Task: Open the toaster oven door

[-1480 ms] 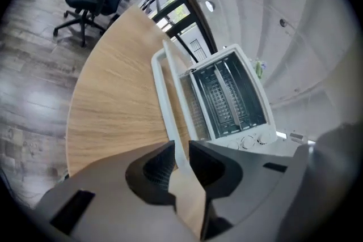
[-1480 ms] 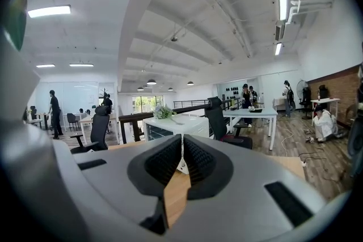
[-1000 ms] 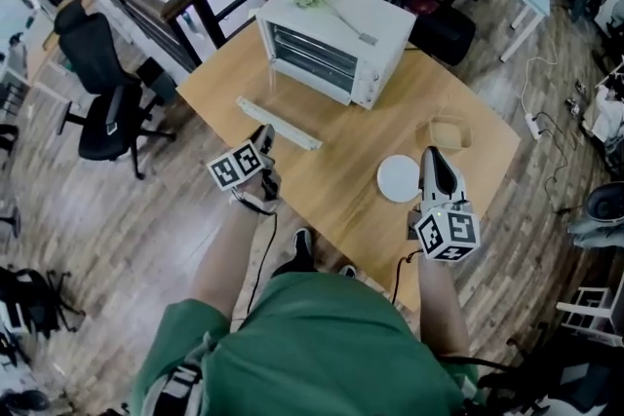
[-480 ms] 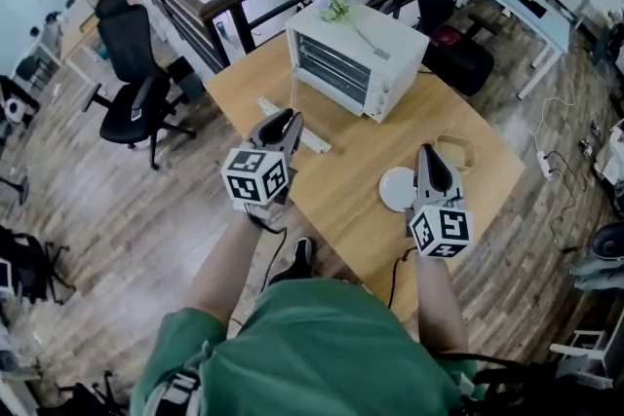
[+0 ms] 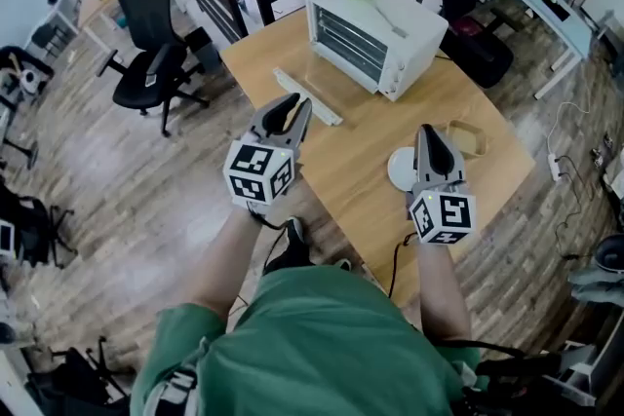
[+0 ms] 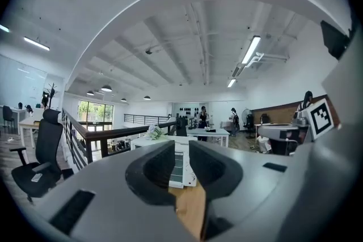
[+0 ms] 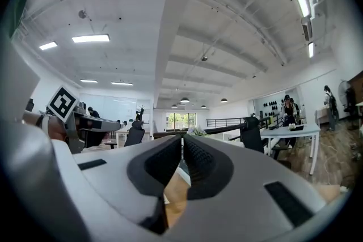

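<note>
I'm looking down on the desk (image 5: 361,151), where the toaster oven (image 5: 380,29) is sitting at the far side with its front facing me. A white bar (image 5: 307,95) is lying just in front of it. I'm reading that as the handle of a glass door already let down, though I can't be sure. I'm holding the left gripper (image 5: 295,102) and right gripper (image 5: 427,132) clenched on nothing, well short of the oven. Next I'm checking that door, and reaching in with spread jaws only if it's closed.

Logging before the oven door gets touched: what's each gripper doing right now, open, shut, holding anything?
Left gripper: shut, holding nothing.
Right gripper: shut, holding nothing.
</note>
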Demonstrator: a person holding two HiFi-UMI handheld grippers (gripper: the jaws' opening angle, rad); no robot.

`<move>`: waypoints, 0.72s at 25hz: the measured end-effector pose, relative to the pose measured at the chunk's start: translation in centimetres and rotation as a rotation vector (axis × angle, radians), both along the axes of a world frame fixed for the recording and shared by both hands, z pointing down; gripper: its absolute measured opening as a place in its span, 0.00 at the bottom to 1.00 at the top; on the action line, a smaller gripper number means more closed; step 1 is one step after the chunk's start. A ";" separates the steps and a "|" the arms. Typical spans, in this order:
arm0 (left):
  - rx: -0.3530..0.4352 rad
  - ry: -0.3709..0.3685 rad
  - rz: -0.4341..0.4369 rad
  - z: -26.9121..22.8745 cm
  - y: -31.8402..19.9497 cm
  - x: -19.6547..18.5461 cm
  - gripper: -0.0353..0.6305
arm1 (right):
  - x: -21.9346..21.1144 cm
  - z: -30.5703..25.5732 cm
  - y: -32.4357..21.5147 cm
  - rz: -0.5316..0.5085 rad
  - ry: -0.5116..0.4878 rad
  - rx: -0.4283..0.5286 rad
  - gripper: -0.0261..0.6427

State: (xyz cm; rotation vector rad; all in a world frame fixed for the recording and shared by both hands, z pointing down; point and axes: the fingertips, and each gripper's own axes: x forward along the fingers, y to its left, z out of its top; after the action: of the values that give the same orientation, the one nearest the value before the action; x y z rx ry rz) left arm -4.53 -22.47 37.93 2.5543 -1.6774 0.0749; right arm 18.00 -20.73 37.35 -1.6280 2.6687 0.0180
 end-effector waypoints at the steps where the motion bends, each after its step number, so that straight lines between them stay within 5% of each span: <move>1: 0.005 -0.007 -0.006 -0.2 0.2 -0.3 0.19 | -0.3 -0.2 0.0 -0.006 0.001 0.003 0.08; 18: 0.017 0.005 -0.001 0.7 -0.6 -8.9 0.19 | -9.2 0.0 0.0 0.019 0.091 -0.002 0.08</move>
State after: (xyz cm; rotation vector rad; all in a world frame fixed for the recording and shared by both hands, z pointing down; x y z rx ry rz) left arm -13.45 -23.04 38.60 2.5640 -1.6849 0.0547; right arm 8.80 -20.70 37.30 -1.6923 2.7195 0.0922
